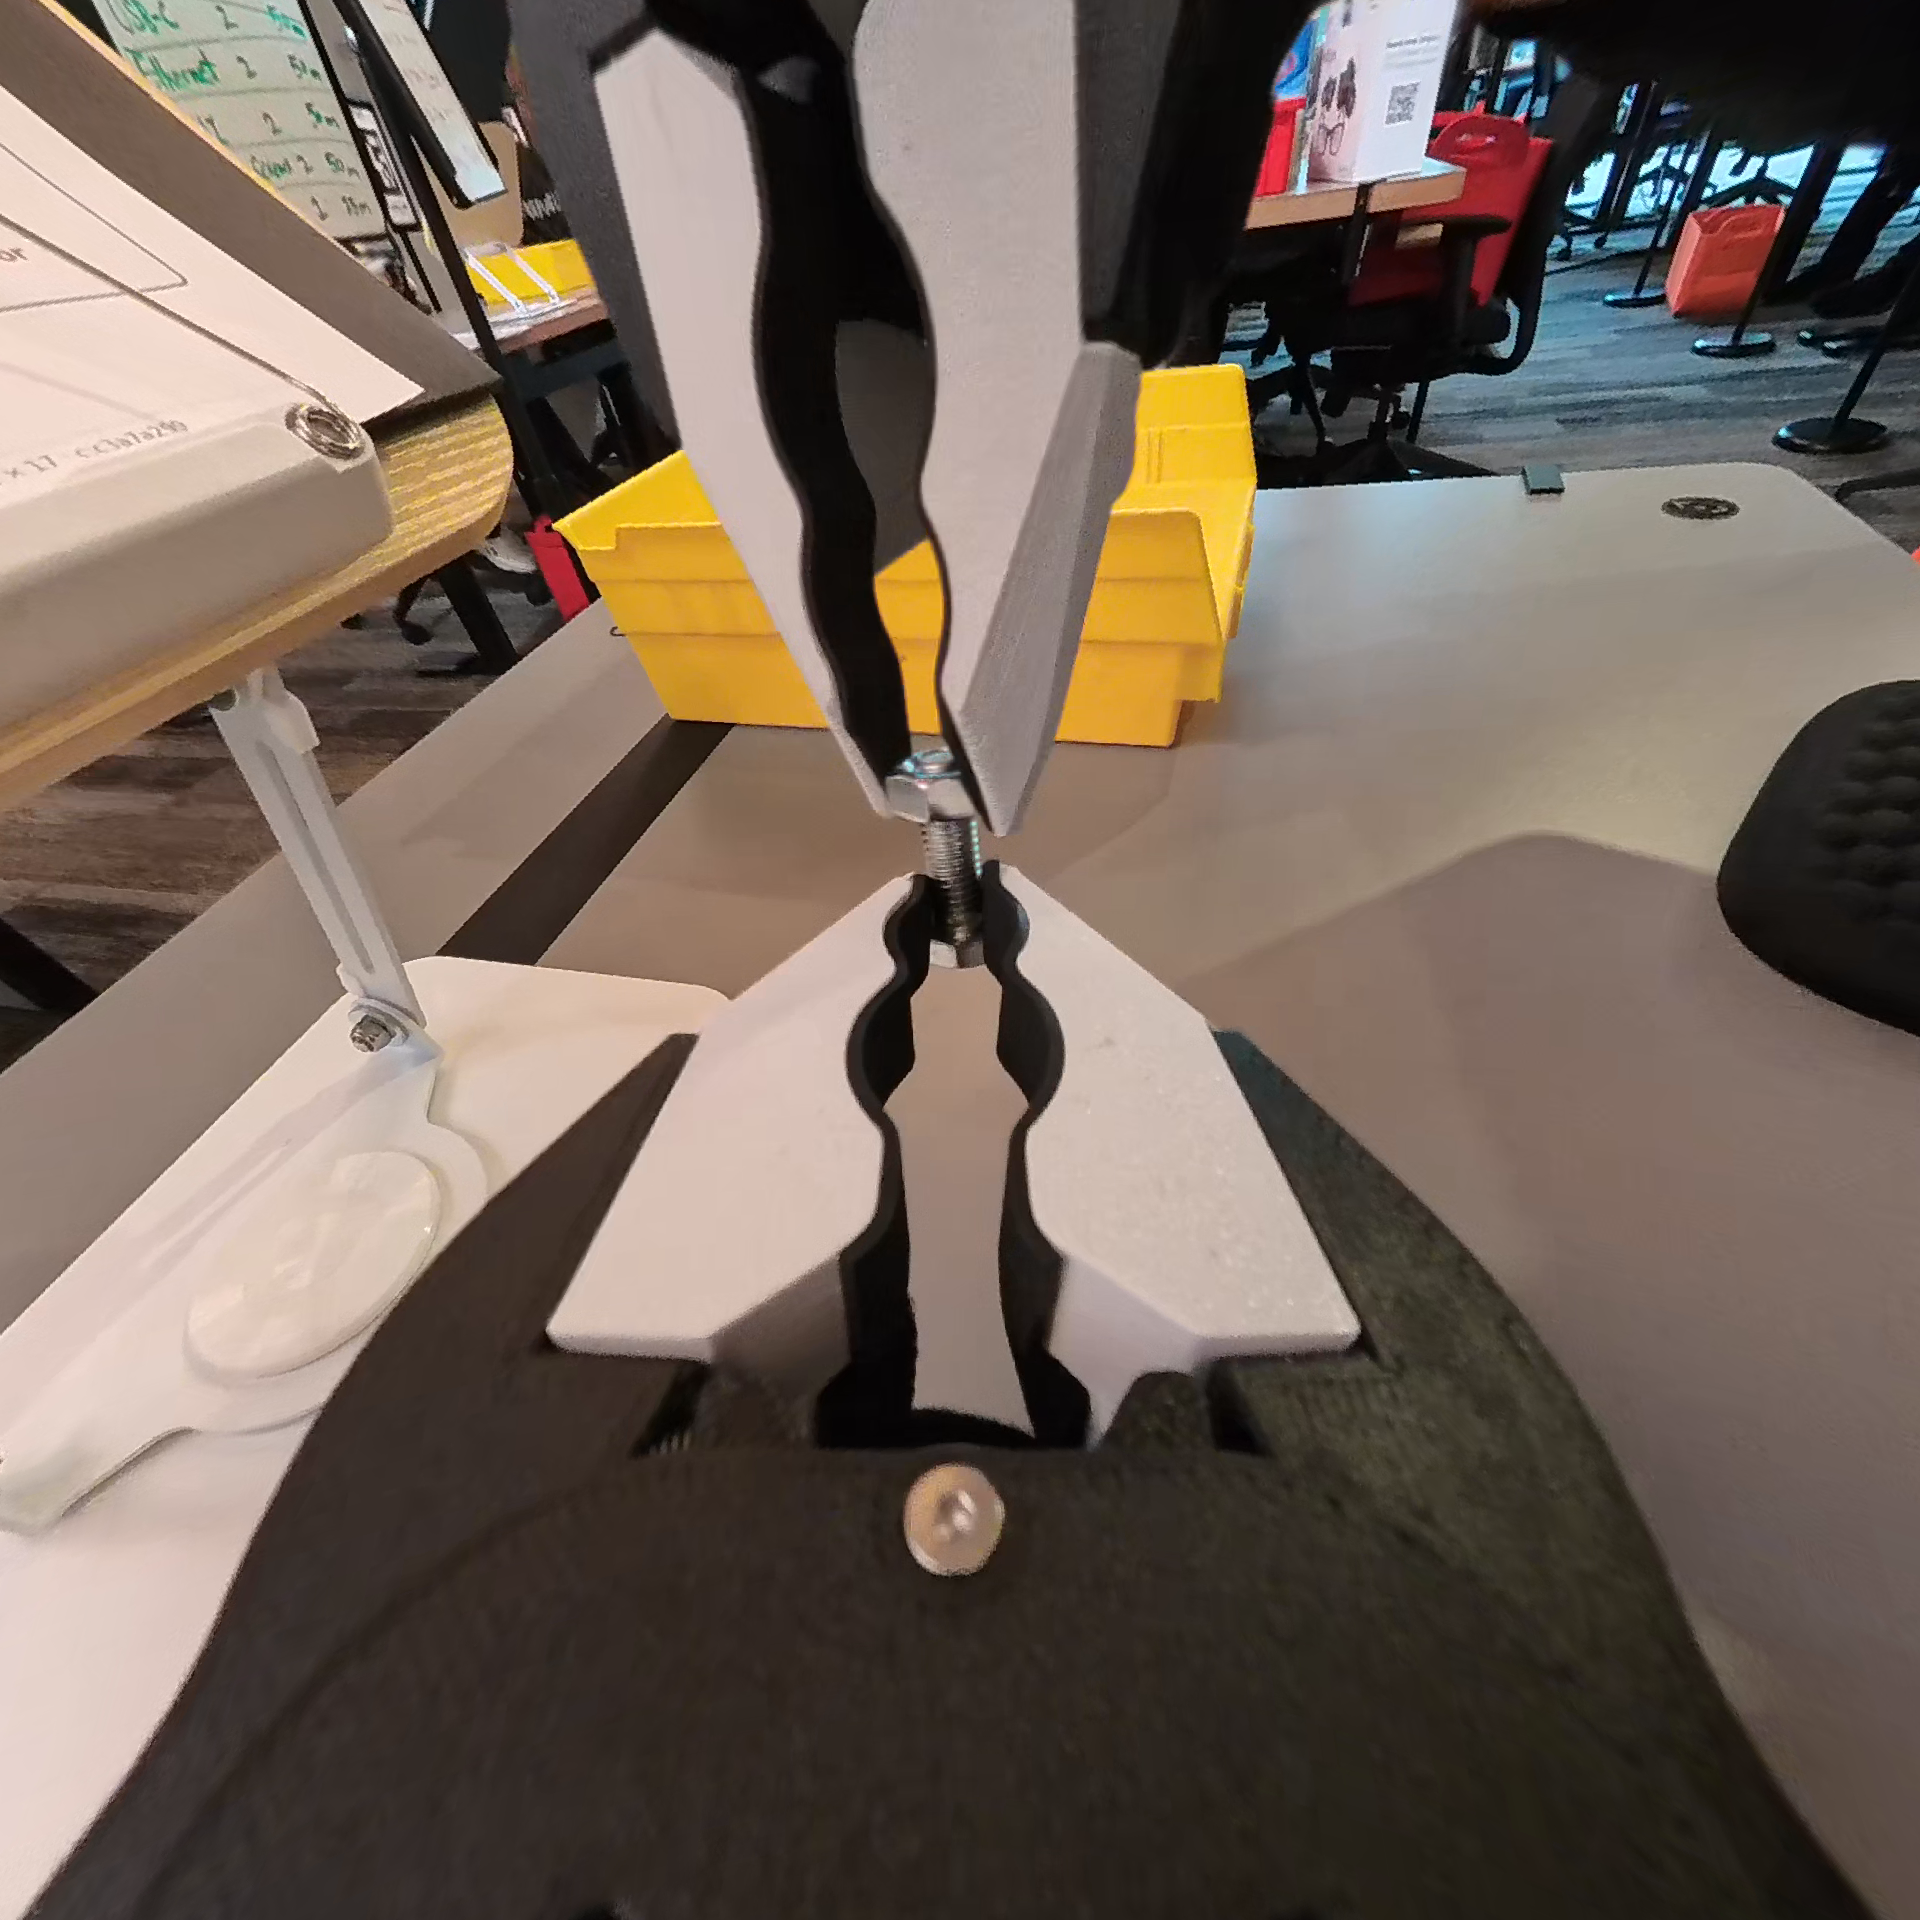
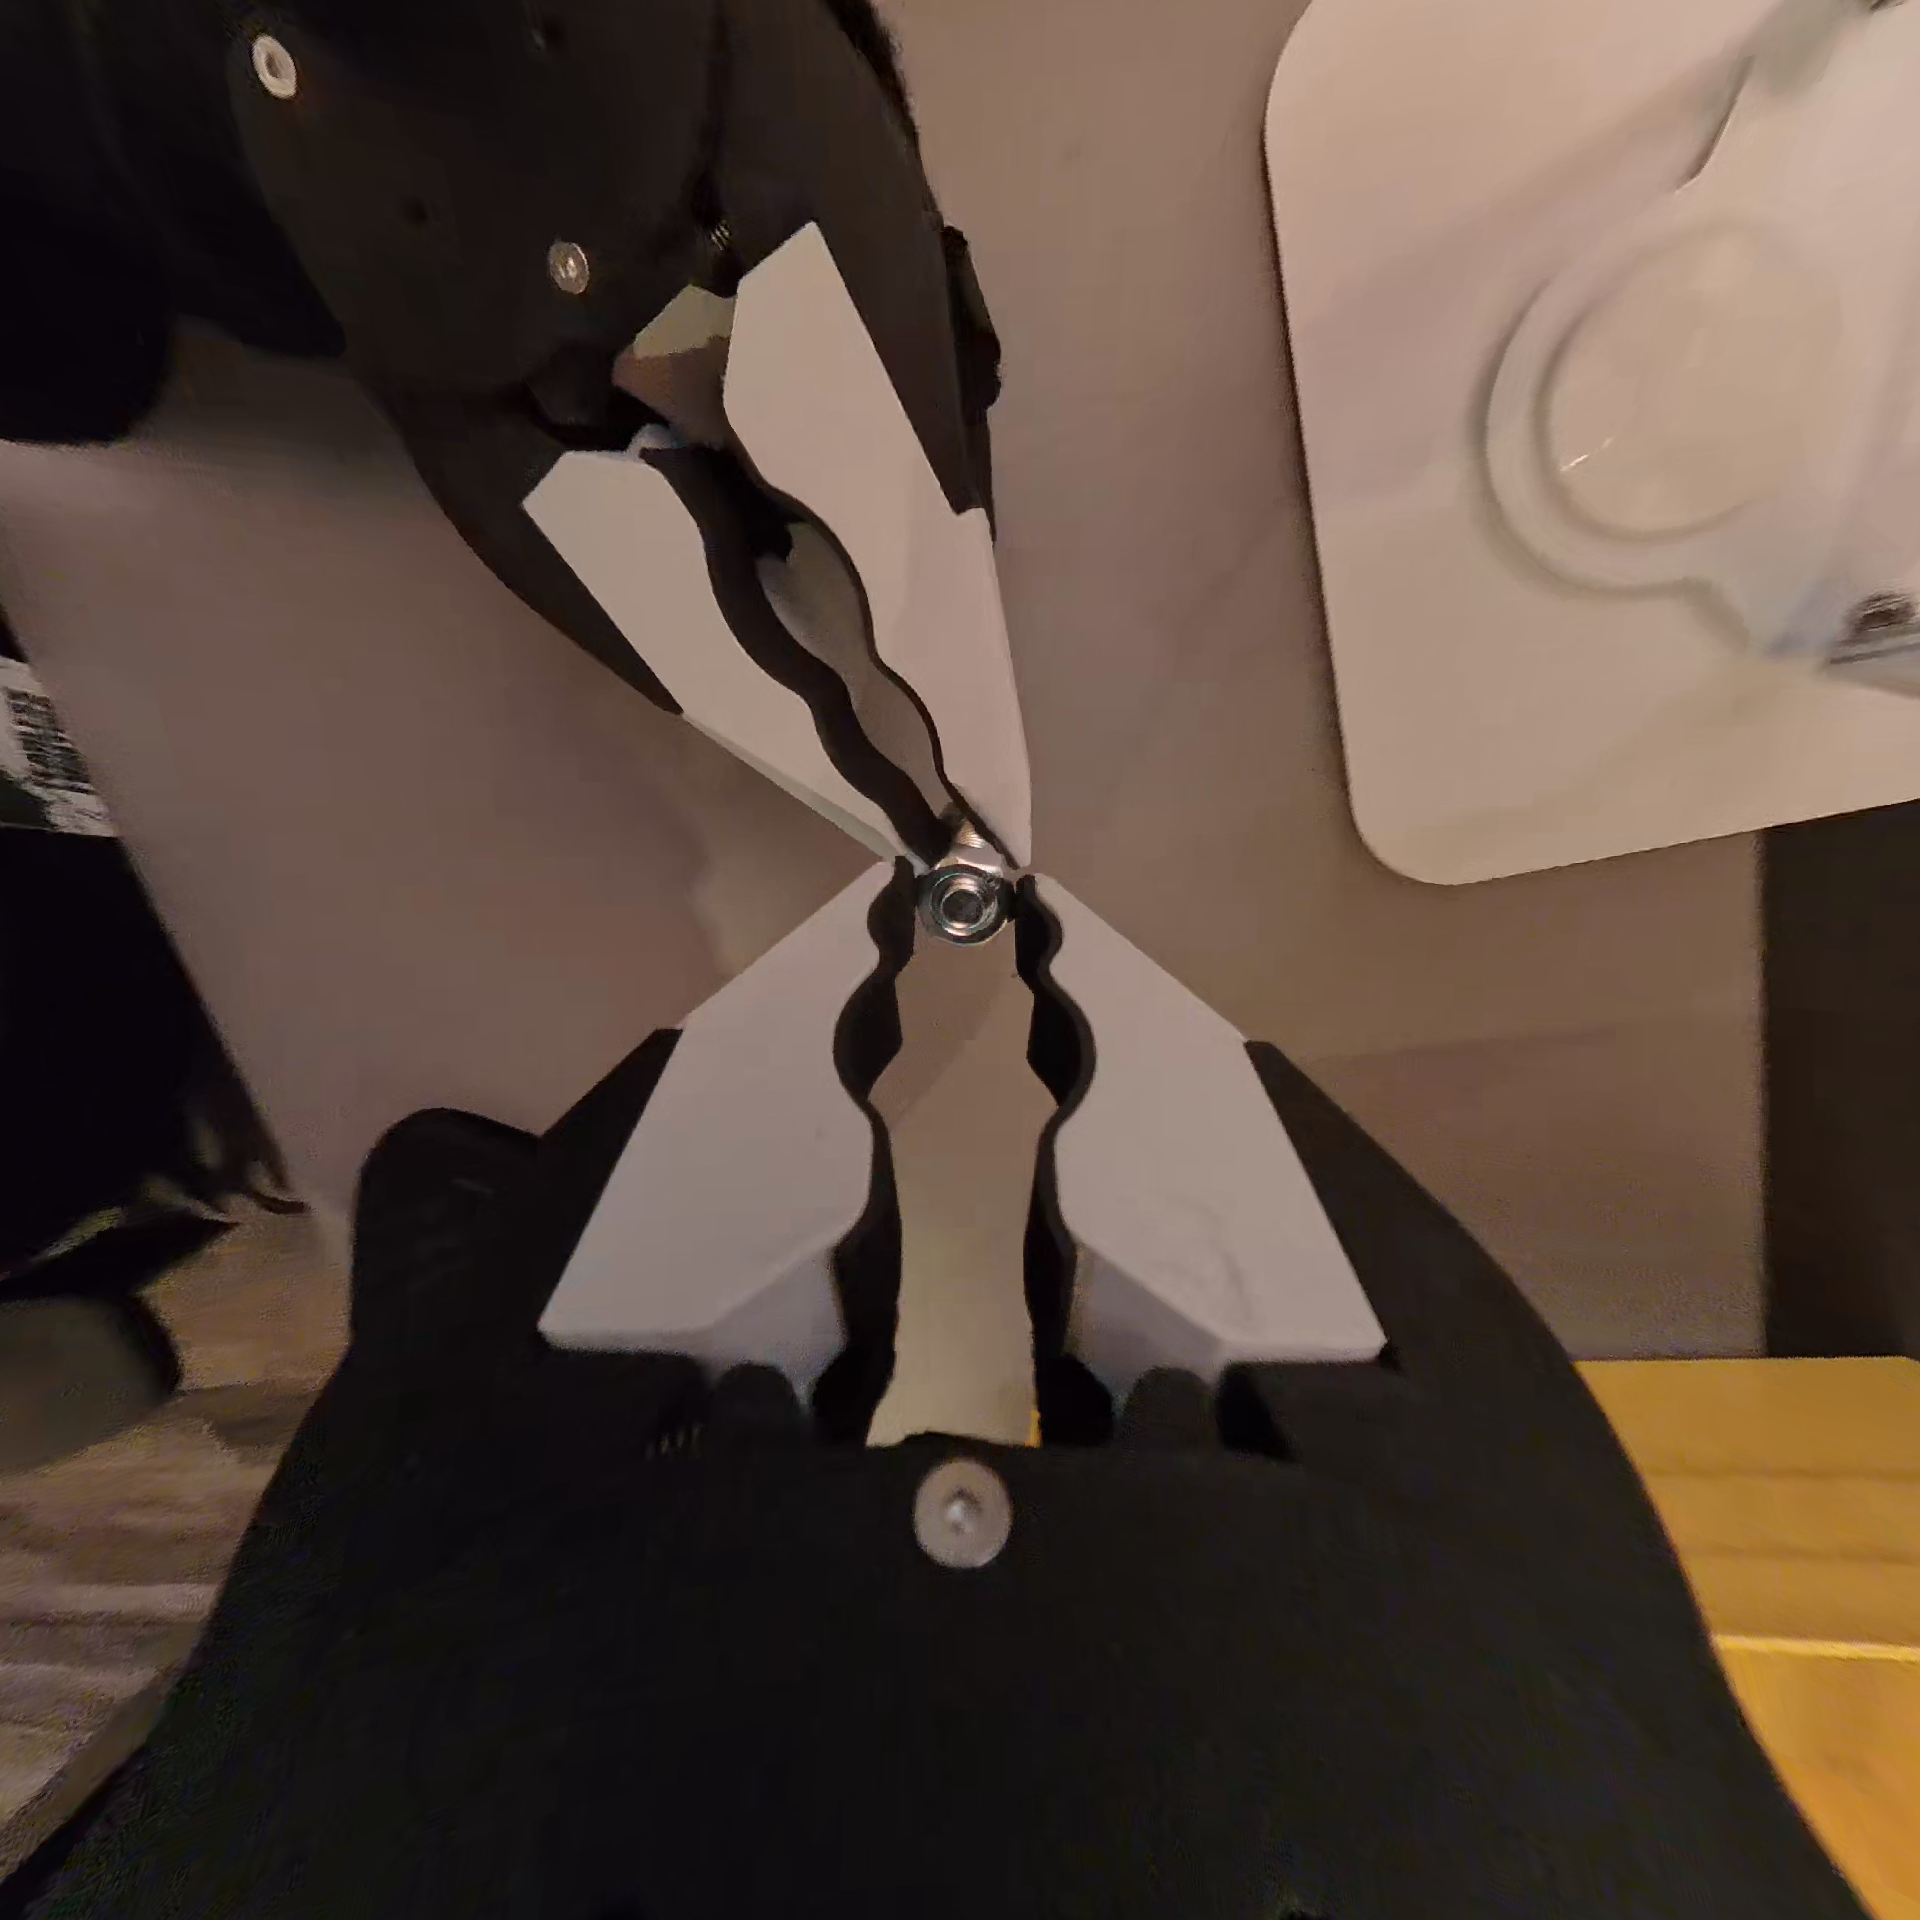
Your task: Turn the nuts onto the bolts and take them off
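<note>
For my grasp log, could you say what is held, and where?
Left gripper holds the bolt by its lower end; right gripper pinches the nut at the other end.

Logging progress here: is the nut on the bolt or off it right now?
On. The nut sits around the bolt near its tip, bare thread showing below; the right gripper clasps it.

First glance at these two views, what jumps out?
Two grippers meet tip to tip at frame centre: the left gripper clamps the lower end of a bolt, and the right gripper pinches the nut at its top. Behind them a yellow bin sits on the grey table; a white stand base lies left.
</note>
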